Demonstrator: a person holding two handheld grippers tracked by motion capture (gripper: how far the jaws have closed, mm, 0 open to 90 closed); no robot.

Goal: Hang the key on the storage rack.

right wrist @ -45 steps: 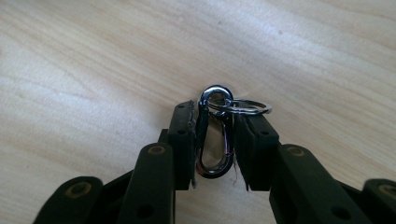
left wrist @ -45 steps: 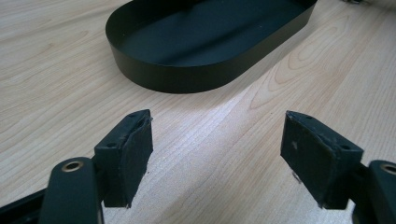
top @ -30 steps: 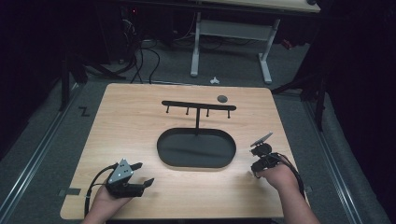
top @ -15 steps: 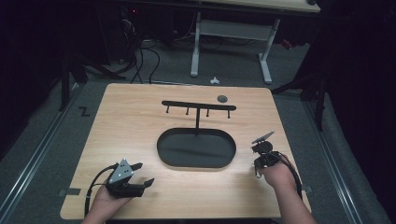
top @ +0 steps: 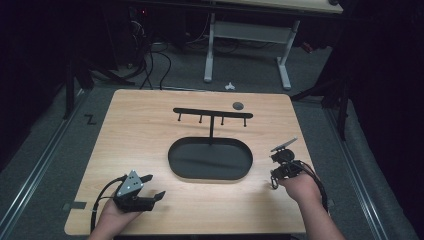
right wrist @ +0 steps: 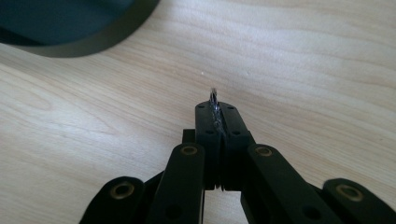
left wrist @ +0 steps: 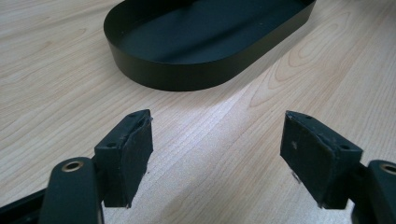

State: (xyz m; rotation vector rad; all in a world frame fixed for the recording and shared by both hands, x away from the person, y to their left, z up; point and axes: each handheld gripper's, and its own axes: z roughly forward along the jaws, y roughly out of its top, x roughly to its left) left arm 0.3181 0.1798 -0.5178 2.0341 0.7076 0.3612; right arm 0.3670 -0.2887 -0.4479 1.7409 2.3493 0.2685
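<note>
Right tongs [right wrist: 214, 105]: lower right of the high view, clenched on a thin silvery metal piece [right wrist: 213, 96], its edge poking past the pads, over pale wooden tabletop [right wrist: 303, 56]. Left tongs [left wrist: 217, 154]: lower left, released, nothing between. Black oval metal tray [top: 210, 159]: centre, with black hook rack [top: 212, 114] behind.

The light wooden bench [top: 140, 125] carries a black oval tray [top: 210, 159] with a hook rack [top: 212, 114], and a small dark disc [top: 238, 105] near its far edge.
</note>
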